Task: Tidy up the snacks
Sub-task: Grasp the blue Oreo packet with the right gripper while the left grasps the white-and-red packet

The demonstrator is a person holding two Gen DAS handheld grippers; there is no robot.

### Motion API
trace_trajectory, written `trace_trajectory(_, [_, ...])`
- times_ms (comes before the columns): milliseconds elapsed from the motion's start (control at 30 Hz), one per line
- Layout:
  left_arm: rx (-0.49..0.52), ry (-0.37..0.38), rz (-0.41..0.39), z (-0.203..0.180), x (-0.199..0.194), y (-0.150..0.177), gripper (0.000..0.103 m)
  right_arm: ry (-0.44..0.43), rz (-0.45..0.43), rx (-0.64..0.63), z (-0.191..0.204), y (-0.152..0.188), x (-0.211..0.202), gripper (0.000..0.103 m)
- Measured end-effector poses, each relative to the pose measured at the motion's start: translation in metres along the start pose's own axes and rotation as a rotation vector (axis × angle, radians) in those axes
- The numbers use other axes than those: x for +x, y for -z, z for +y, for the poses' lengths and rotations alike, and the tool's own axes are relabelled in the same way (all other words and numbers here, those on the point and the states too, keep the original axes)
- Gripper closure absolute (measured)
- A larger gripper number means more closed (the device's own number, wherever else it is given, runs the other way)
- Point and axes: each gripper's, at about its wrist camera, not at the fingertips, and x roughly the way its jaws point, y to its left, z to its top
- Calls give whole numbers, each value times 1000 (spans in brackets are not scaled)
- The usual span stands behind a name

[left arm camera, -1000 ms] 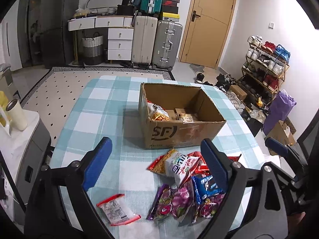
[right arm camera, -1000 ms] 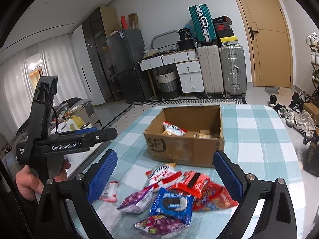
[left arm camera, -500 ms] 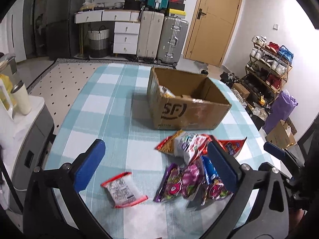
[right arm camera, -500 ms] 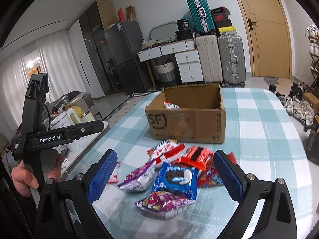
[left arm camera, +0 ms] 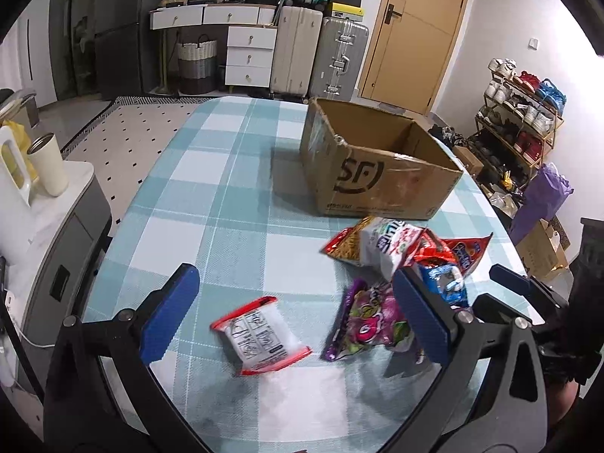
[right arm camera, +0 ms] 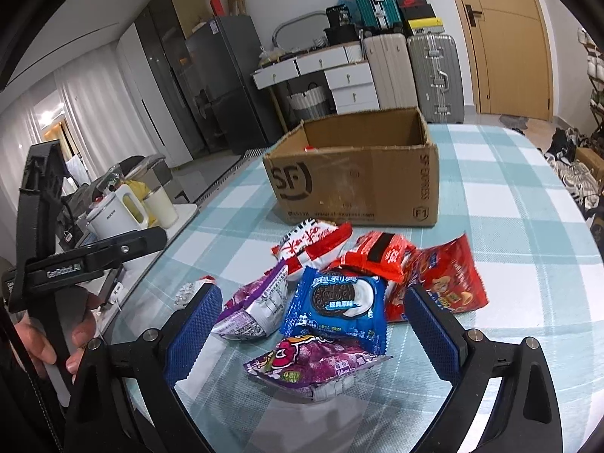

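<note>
An open cardboard box (left arm camera: 381,173) marked SF stands on the checked tablecloth; it also shows in the right wrist view (right arm camera: 355,177). In front of it lies a pile of snack packets. My left gripper (left arm camera: 294,313) is open and low over a lone red-edged white packet (left arm camera: 260,336), with purple candy packets (left arm camera: 373,317) beside its right finger. My right gripper (right arm camera: 313,324) is open and low over the pile, its fingers either side of a blue Oreo packet (right arm camera: 338,304) and a purple packet (right arm camera: 313,366). Both grippers are empty.
A white side cabinet (left arm camera: 41,234) with a kettle (right arm camera: 113,215) and a cup (left arm camera: 49,164) stands left of the table. Suitcases, drawers and a door are at the back. A shoe rack (left arm camera: 524,113) stands on the right. More red packets (right arm camera: 449,279) lie at the pile's right.
Both grippers have come down and forward toward the packets. The box interior is less visible than before. The left gripper has shifted over the lone white packet.
</note>
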Motion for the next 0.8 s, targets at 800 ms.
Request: trace_trajectory(800, [-62,-49,75,43,34,15,1,112,161,19,-15,6,79,35])
